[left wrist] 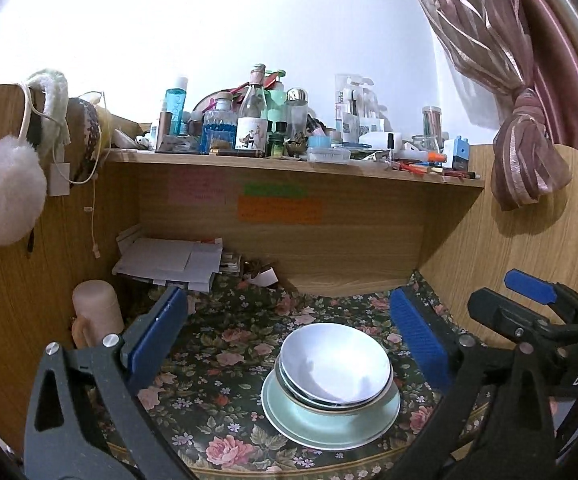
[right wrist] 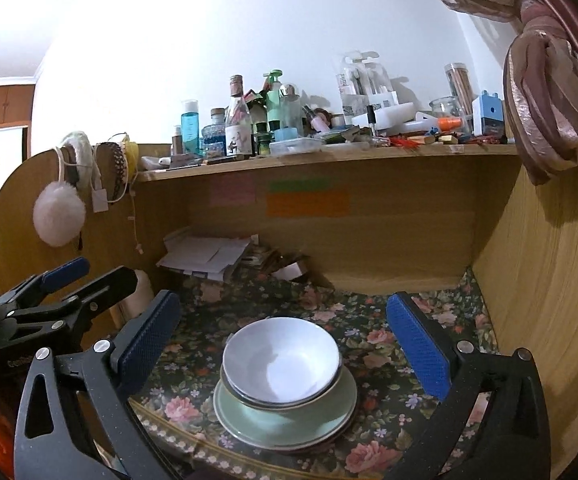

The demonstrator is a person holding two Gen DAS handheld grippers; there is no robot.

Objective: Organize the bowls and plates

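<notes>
Wooden desk with a floral cloth is carrying one stack near its front edge: white glazed bowls nesting on pale green ceramic plates. Left tongs and right tongs are both standing apart, holding nothing. Glazed ware is likely handling heavy, slippery and breakable; gripping at a rim looks safest. Only the left view is showing a pink cylindrical cup.

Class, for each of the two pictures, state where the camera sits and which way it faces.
Left wrist: on the left gripper, facing forward over the stack of bowls and plates toward the desk shelf; its own open jaws and the right gripper show.
Right wrist: on the right gripper, same heading; its own open jaws and the left gripper show.
Shared: stack, shelf, floral cloth.
</notes>
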